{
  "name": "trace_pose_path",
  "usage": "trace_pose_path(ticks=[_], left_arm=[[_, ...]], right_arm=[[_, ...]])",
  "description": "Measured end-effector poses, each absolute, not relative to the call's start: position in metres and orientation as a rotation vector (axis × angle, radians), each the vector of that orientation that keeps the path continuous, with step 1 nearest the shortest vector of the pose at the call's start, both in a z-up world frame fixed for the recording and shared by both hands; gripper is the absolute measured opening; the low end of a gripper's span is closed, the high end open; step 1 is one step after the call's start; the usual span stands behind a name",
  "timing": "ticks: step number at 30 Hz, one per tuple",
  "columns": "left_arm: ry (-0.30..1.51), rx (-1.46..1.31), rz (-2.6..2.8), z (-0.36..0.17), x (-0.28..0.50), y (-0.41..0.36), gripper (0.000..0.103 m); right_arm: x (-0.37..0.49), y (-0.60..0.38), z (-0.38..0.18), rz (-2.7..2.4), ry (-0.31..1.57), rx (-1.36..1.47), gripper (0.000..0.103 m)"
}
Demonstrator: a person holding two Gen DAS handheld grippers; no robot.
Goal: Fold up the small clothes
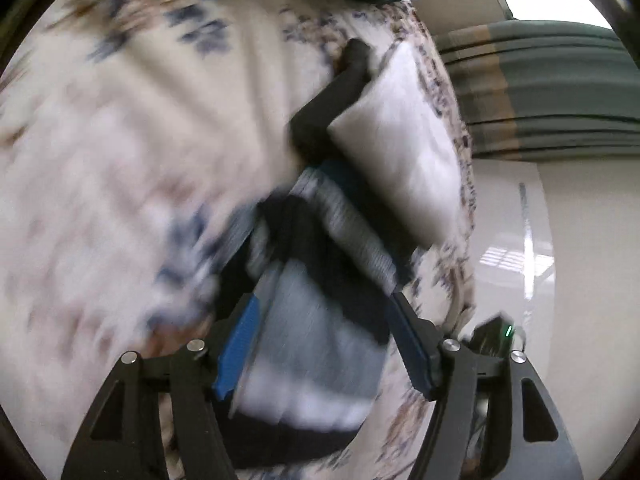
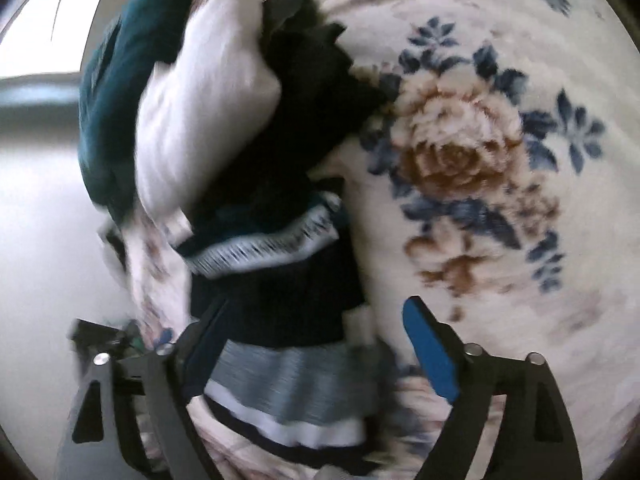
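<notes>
A small grey, white and black striped garment (image 1: 316,344) lies folded on a floral blanket (image 1: 120,160). My left gripper (image 1: 324,344) is open, its blue pads on either side of the garment. In the right wrist view the same garment (image 2: 288,392) lies between the open fingers of my right gripper (image 2: 316,356). Beyond it sits a pile of small clothes: a black piece with a white patterned band (image 2: 260,252), a white piece (image 2: 200,120), a black piece (image 2: 316,92) and a dark teal piece (image 2: 108,92). The white piece (image 1: 404,152) also shows in the left wrist view. Both views are blurred.
The blanket (image 2: 480,160) has blue and brown flowers. Its edge drops to a glossy white floor (image 1: 540,240). A striped green and tan curtain (image 1: 540,88) hangs beyond. A black handle-like object (image 1: 332,96) lies beside the white piece.
</notes>
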State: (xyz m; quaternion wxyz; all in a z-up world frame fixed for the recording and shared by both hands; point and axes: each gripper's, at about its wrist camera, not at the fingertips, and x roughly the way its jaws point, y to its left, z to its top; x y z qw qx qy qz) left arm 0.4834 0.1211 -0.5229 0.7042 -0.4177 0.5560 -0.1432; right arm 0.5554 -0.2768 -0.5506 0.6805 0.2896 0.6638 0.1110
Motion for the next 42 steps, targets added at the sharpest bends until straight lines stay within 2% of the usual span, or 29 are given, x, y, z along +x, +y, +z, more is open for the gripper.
trace_pose_path(ticks=[5,9,11,13,18,19,20,22,23,25,28,33,34,36,38,40,42], left_arm=[[1.294,-1.016,-0.266,-0.55,0.377,0.117,0.065],[1.284,-1.174,-0.29,-0.582,0.336,0.102,0.066],[1.278,-1.218,-0.295,-0.601,0.332,0.09,0.066],[1.247,-1.266,-0.31,-0.615,0.339,0.079,0.066],[1.071,-1.41,-0.21,-0.632,0.386,0.078,0.067],[1.061,-1.402,-0.172,-0.632,0.39,0.079,0.067],[1.056,-1.382,-0.135,-0.631,0.395,0.079,0.063],[1.073,-1.328,-0.116,-0.624,0.4,0.078,0.05],[1.081,-1.32,-0.126,-0.621,0.4,0.079,0.043],[1.091,-1.324,-0.168,-0.608,0.402,0.09,0.038],[1.111,-1.308,-0.242,-0.591,0.41,0.107,0.038],[1.237,-1.124,-0.377,-0.567,0.433,0.128,0.038],[1.292,-1.052,-0.413,-0.567,0.44,0.126,0.04],[1.387,-0.941,-0.42,-0.578,0.443,0.121,0.053],[1.446,-0.761,-0.411,-0.587,0.444,0.107,0.06],[1.431,-0.657,-0.433,-0.591,0.443,0.095,0.069],[1.415,-0.622,-0.413,-0.587,0.442,0.089,0.069]], right_arm=[[0.56,-0.267,-0.587,0.357,1.587,0.624,0.089],[0.584,-0.255,-0.617,0.461,1.63,0.659,0.092],[0.6,-0.243,-0.639,0.493,1.662,0.632,0.092],[0.609,-0.234,-0.648,0.535,1.673,0.652,0.103],[0.623,-0.21,-0.65,0.652,1.646,0.751,0.101],[0.624,-0.206,-0.65,0.658,1.638,0.763,0.094],[0.624,-0.2,-0.652,0.651,1.636,0.764,0.087],[0.618,-0.191,-0.654,0.621,1.648,0.743,0.041],[0.612,-0.188,-0.651,0.586,1.633,0.72,0.037],[0.601,-0.192,-0.641,0.55,1.603,0.74,0.021],[0.562,-0.21,-0.617,0.443,1.545,0.833,0.017],[0.441,-0.232,-0.581,0.277,1.476,1.007,0.015],[0.409,-0.231,-0.578,0.238,1.479,1.028,0.015],[0.369,-0.228,-0.58,0.184,1.505,1.022,0.017],[0.34,-0.221,-0.597,0.139,1.55,1.013,0.024],[0.33,-0.224,-0.602,0.132,1.556,0.966,0.047],[0.329,-0.234,-0.601,0.144,1.572,0.947,0.059]])
